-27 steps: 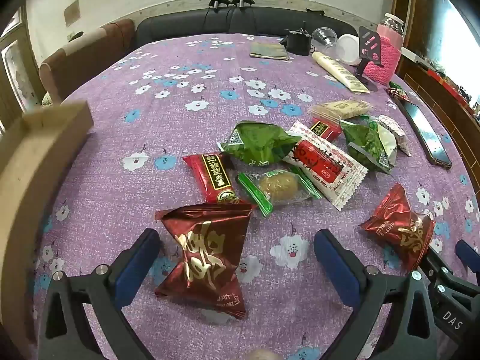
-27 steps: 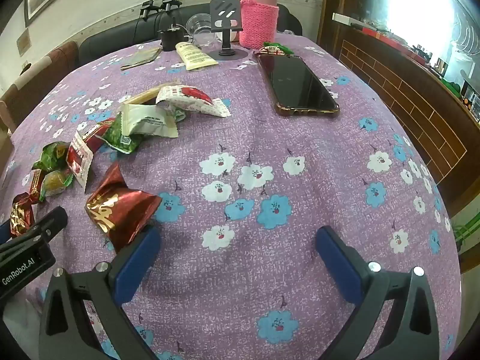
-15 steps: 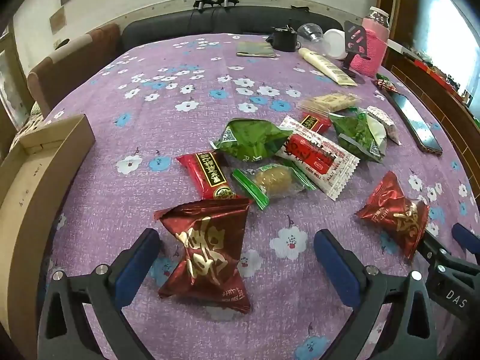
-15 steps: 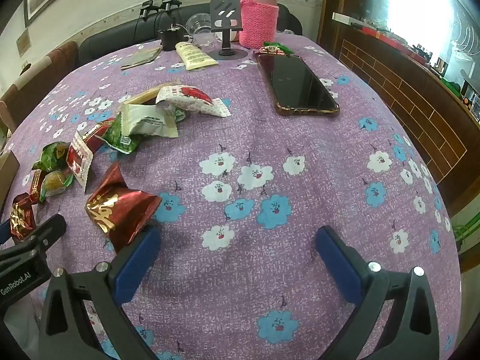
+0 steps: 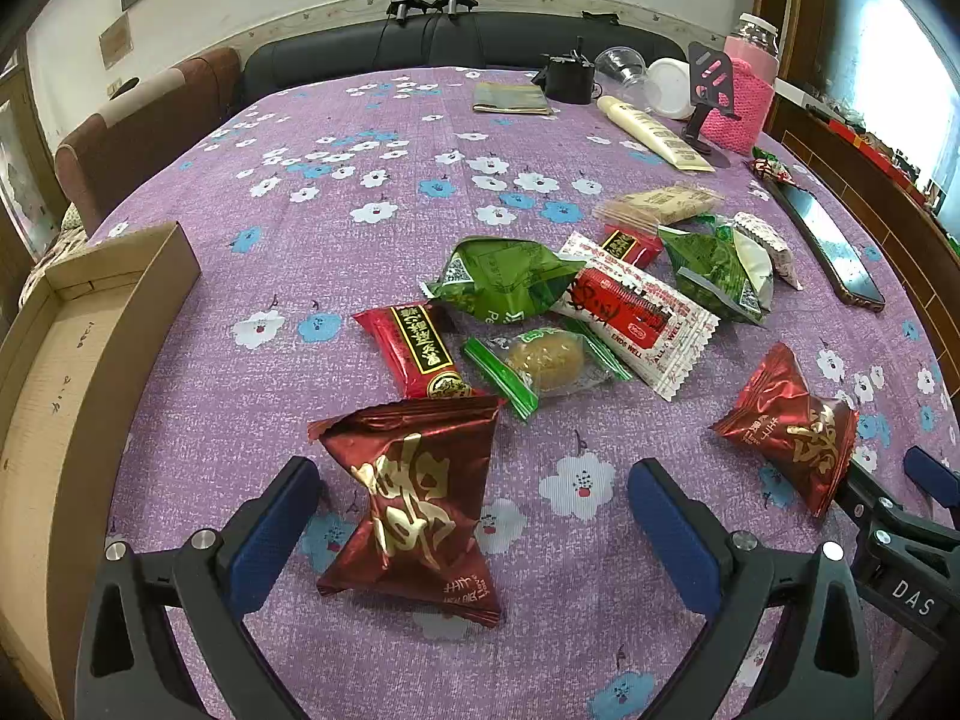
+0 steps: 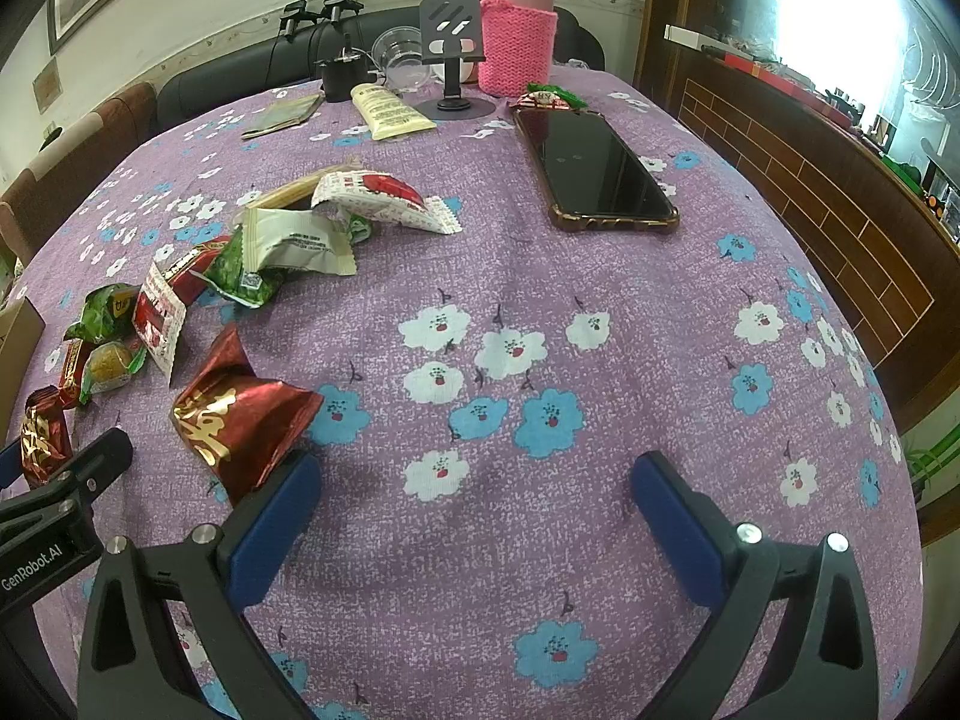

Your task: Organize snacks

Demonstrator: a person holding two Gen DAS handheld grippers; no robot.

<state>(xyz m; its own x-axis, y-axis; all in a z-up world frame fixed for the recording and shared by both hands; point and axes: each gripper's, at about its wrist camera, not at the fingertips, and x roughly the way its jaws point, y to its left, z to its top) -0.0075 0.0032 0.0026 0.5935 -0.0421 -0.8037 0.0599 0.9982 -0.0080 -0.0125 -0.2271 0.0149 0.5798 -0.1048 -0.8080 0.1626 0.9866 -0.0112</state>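
Both tools gape wide, gripping nothing. The left tool [image 5: 474,504] straddles a dark red pouch [image 5: 414,498] with gold characters, lying on the table [image 5: 336,252]. The right tool [image 6: 474,498] reads "GenRobot.AI" nearby; a second red pouch [image 6: 240,414] touches its left finger. At twelve o'clock sits the snack heap [image 5: 576,300], one wrapper reading "ENDS WELL". A cardboard box [image 5: 72,360] waits at nine o'clock; a phone [image 6: 594,168] lies at one.
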